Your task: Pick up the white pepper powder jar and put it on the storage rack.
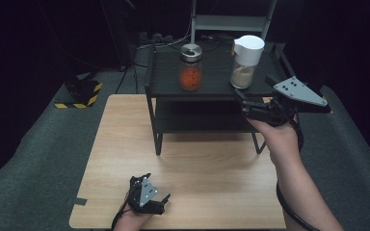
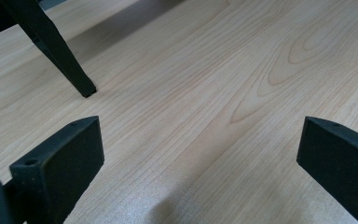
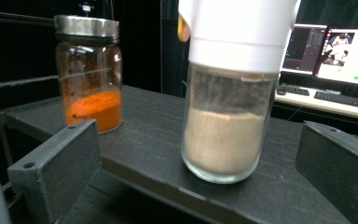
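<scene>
A glass jar with a white lid [image 1: 244, 61] [image 3: 228, 102], half full of beige powder, stands on the right of the black shelf's top [image 1: 212, 82] [image 3: 154, 140]. To its left stands a glass jar with a metal lid [image 1: 191, 66] [image 3: 89, 74] holding orange powder. My right gripper [image 1: 241, 98] [image 3: 198, 172] is open in the air just in front of the white-lidded jar, jaws wide on either side of it, not touching. My left gripper [image 1: 151, 192] [image 2: 200, 158] rests open low over the wooden table [image 1: 197, 163] [image 2: 205, 84] near its front edge, with nothing between its jaws.
The black two-level shelf stands at the table's far side; one of its legs [image 2: 51, 46] is ahead of the left gripper. A lower shelf level [image 1: 202, 118] sits under the top. Monitors and a keyboard [image 3: 340, 51] are far behind. Grey carpet [image 1: 43, 144] surrounds the table.
</scene>
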`<action>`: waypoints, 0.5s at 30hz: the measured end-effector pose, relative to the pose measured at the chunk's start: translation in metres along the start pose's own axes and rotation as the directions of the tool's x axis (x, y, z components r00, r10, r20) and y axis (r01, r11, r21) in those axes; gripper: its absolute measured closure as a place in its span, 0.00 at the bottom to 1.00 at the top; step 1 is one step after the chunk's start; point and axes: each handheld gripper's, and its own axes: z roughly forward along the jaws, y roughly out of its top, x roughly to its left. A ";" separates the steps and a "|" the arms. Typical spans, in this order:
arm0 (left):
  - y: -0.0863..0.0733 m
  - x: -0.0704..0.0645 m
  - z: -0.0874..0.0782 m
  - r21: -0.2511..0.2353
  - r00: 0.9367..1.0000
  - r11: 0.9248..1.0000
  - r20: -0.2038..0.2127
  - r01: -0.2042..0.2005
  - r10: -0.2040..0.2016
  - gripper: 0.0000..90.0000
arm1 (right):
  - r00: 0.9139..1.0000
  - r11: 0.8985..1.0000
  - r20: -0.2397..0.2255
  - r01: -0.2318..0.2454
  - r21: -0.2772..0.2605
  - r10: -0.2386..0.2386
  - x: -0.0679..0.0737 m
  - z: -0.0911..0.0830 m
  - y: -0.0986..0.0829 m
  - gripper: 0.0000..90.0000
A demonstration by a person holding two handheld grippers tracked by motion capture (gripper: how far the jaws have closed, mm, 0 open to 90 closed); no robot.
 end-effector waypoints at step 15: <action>0.000 -0.001 0.000 -0.001 1.000 1.000 -0.008 0.005 -0.005 0.01 | 0.999 1.000 -0.026 0.024 0.013 -0.024 0.004 -0.026 -0.037 0.00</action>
